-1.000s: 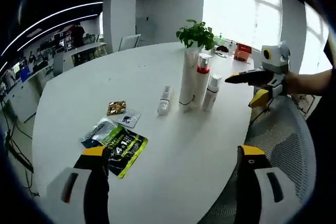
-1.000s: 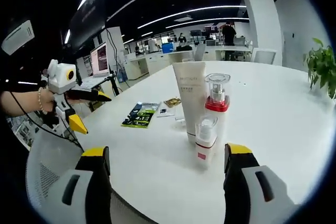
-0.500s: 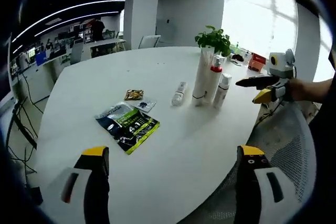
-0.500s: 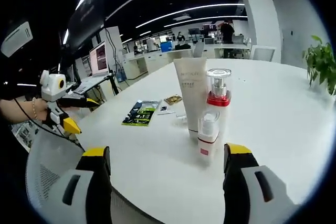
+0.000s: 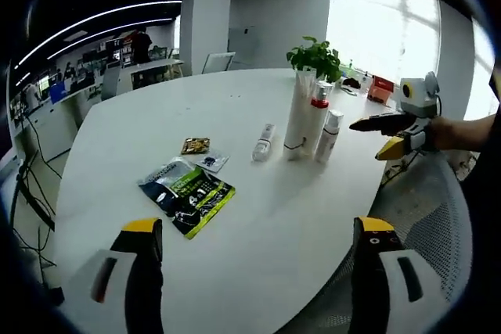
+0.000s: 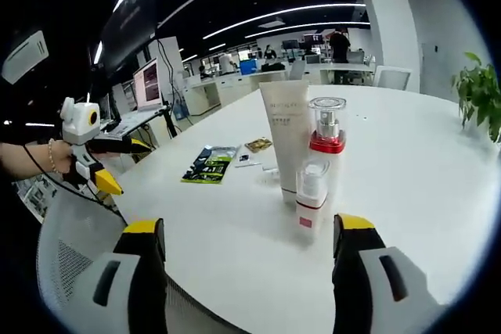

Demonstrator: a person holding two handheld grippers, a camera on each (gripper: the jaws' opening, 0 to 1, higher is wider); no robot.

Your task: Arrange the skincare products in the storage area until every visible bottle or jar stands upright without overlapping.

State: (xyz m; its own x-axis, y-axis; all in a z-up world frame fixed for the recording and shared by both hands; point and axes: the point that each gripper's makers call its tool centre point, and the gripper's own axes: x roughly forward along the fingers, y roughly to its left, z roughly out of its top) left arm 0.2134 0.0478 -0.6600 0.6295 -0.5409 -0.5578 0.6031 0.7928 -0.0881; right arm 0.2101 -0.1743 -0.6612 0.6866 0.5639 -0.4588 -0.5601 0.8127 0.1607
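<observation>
A white tube (image 6: 284, 140), a red-collared pump bottle (image 6: 326, 140) and a small spray bottle (image 6: 311, 201) stand upright together on the white round table (image 5: 258, 217). The left gripper view shows another small tube (image 5: 263, 141) lying flat beside them. The left gripper (image 5: 254, 234) and right gripper (image 6: 249, 229) hang wide apart, holding nothing. Sachets (image 5: 188, 191) lie nearby. Office desks (image 6: 235, 87) sit behind.

My left gripper (image 5: 254, 252), jaws spread wide, holds nothing. My right gripper (image 6: 249, 248), jaws equally wide apart, is also empty. Each hand (image 6: 27, 163) grips its tool out ahead; right hand (image 5: 450, 132) level.
</observation>
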